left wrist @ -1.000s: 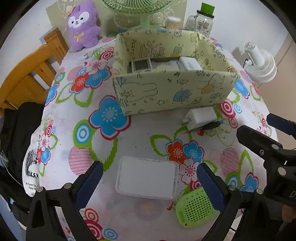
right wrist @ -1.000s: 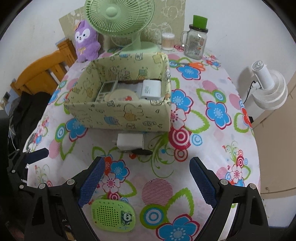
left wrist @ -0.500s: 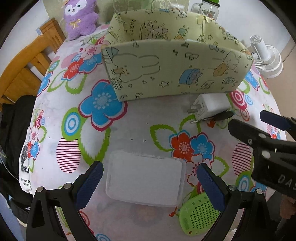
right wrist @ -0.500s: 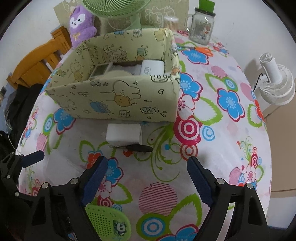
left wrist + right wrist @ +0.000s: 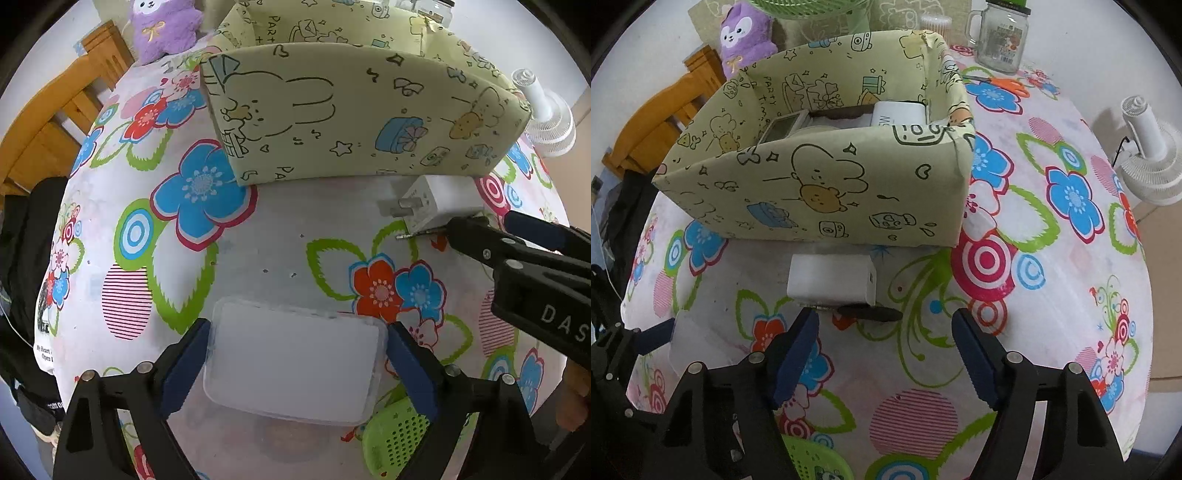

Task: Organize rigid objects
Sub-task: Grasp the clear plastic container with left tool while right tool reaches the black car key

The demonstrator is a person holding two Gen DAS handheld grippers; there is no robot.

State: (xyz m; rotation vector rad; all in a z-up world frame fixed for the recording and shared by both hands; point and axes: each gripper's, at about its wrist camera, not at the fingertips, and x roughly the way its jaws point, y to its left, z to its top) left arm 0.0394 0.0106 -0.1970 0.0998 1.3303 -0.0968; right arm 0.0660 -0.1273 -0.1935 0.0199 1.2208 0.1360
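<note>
My left hand-held gripper [image 5: 297, 363] is clenched on the clear plastic case [image 5: 295, 363], in front of the patterned storage box [image 5: 827, 192]; the right hand-held gripper [image 5: 884, 354] gapes near the charger [image 5: 831, 282]. Several items are boxed; case, charger and green speaker [image 5: 393, 439] remain.

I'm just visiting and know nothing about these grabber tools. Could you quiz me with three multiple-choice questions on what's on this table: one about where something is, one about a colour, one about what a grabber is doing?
1. Where is the white charger?
A. inside the box
B. on the tablecloth in front of the box
C. on the chair

2. What colour is the plush toy?
A. purple
B. red
C. brown

3. How does the left gripper stand?
A. far from everything
B. gripping the charger
C. fingers on either side of the clear plastic case

Answers: 1 B, it lies by the box's front wall. 2 A, purple fur. 3 C, blue pads flank the case's ends.
</note>
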